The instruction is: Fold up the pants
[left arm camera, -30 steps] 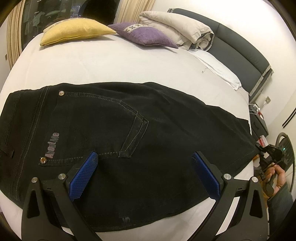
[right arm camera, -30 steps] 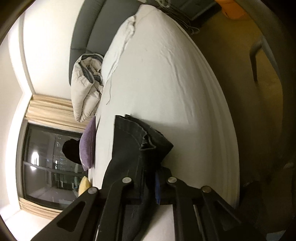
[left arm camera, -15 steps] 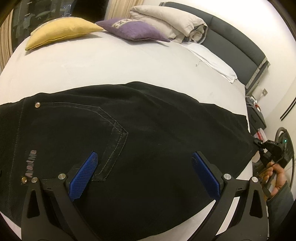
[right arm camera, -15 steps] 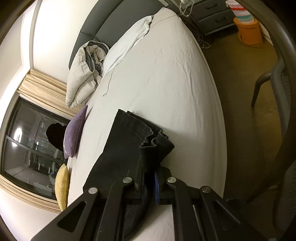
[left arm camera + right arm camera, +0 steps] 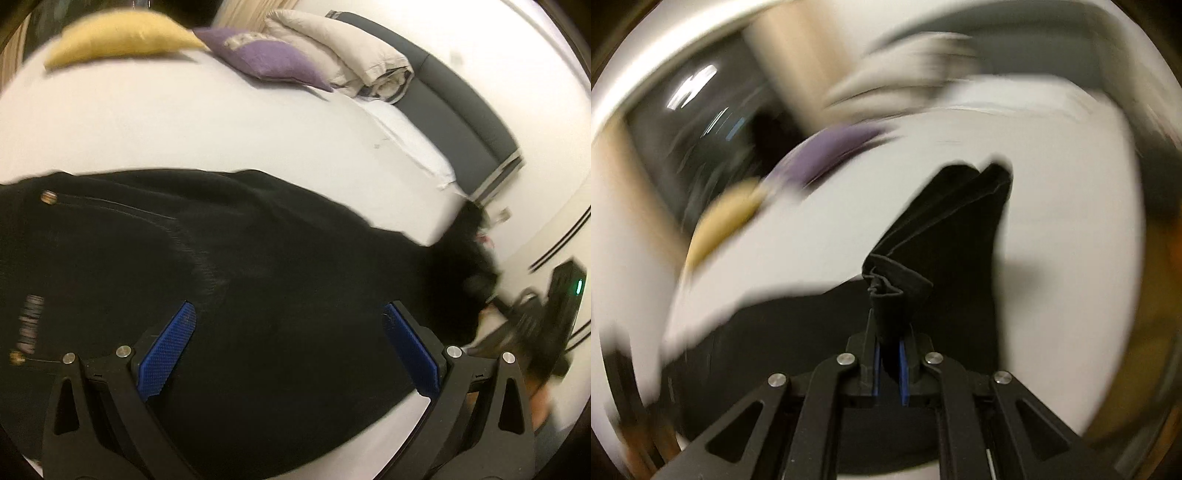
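Left wrist view: the left gripper (image 5: 288, 345) hung over the black pants (image 5: 229, 280), its blue fingers (image 5: 166, 347) spread wide with nothing between them.
Pants: lay flat across the white bed (image 5: 184, 122), pocket stitching and a rivet showing.
Only in this view: a yellow pillow (image 5: 122, 35), a purple pillow (image 5: 266, 62), a folded duvet (image 5: 343, 59) and the dark headboard (image 5: 469, 107), all sharp; the other gripper blurred at the right edge.
Right wrist view: the right gripper (image 5: 888, 363) was clenched on a bunched hem of the pants (image 5: 945, 236), lifted off the bed (image 5: 1052, 206).
Only in this view: the pinched cloth up close; everything behind was smeared.
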{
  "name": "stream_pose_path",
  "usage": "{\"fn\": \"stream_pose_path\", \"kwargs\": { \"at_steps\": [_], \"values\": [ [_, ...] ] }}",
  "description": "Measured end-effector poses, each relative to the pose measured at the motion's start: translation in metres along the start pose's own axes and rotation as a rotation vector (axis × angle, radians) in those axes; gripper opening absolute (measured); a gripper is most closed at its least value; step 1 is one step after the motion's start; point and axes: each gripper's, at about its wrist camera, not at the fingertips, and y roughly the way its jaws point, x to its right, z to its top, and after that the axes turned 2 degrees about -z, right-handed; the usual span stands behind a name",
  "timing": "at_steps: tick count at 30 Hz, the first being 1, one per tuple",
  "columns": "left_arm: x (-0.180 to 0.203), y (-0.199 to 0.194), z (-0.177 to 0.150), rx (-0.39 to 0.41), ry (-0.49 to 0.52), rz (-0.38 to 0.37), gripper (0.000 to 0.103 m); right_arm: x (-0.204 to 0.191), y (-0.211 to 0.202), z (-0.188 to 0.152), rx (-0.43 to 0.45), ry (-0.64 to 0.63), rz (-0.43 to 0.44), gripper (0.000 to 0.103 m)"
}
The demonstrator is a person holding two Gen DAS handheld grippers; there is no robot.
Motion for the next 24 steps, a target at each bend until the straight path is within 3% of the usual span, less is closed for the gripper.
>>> {"fn": "stream_pose_path", "kwargs": {
  "at_steps": [2, 4, 9, 11, 20, 21, 23, 24],
  "values": [
    [-0.002, 0.007, 0.006, -0.026, -0.074, -0.097, 0.103, -0.036, 0.01, -0.011, -0.033, -0.107, 0.024, 0.009],
    [-0.004, 0.015, 0.013, -0.05, -0.141, -0.138, 0.103, -0.06, 0.02, -0.024, -0.062, -0.19, 0.016, 0.009],
    [0.003, 0.045, 0.029, -0.148, -0.211, -0.22, 0.103, -0.072, 0.025, -0.031, -0.073, -0.209, 0.02, 0.009],
    [0.007, 0.061, 0.032, -0.205, -0.233, -0.24, 0.103, -0.073, 0.023, -0.028, -0.059, -0.215, 0.01, 0.009],
    [0.022, 0.108, 0.047, -0.299, -0.276, -0.313, 0.101, -0.103, 0.011, -0.037, -0.027, -0.372, -0.024, 0.009],
    [0.022, 0.109, 0.047, -0.3, -0.273, -0.319, 0.094, -0.108, 0.011, -0.039, -0.025, -0.387, -0.024, 0.009],
    [0.022, 0.109, 0.046, -0.312, -0.264, -0.323, 0.049, -0.124, 0.009, -0.044, -0.02, -0.442, -0.015, 0.009],
    [0.021, 0.109, 0.046, -0.318, -0.259, -0.315, 0.038, -0.127, 0.011, -0.045, -0.019, -0.455, -0.01, 0.009]
  ]
}}
